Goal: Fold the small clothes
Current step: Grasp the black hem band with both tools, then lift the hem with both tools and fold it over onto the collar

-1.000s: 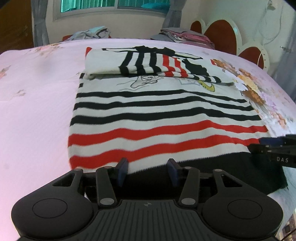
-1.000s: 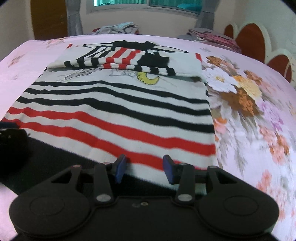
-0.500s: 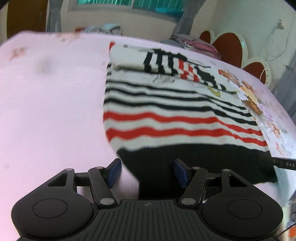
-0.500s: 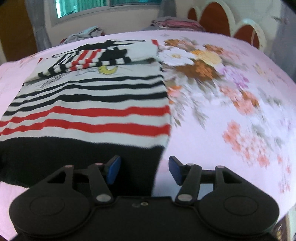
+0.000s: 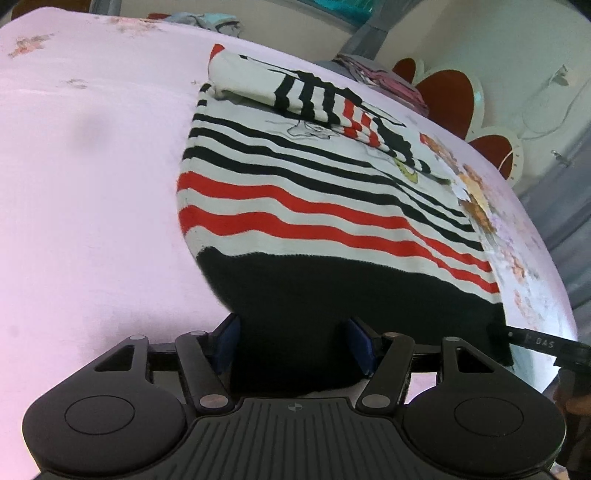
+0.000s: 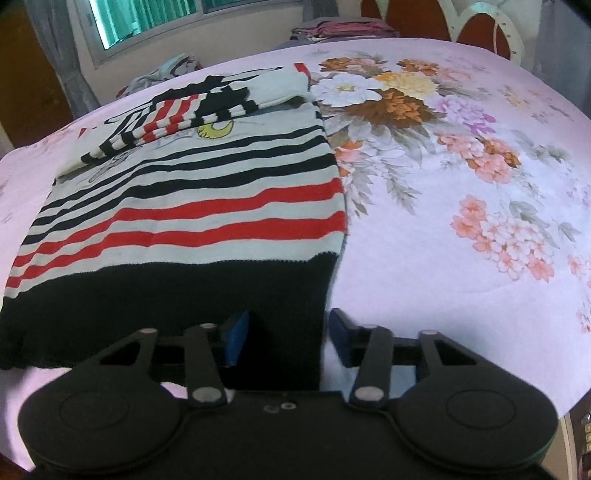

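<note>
Pink floral bedsheet [image 6: 461, 177] covers the bed; 1 striped sweater [image 5: 314, 206] lies flat on it, sleeves folded across the chest, black hem band toward the person. Folded clothes [image 6: 343, 29] sit stacked at the far edge by the headboard [image 5: 447, 99].

Left gripper [image 5: 293, 341]: at the hem's left corner, black band between the blue pads, jaws apart, no visible pinch on the cloth.

Right gripper [image 6: 284, 338]: at the hem's right corner, jaws just been closing, hem edge between them, right pad [image 6: 340, 332] clear of the fabric.
</note>
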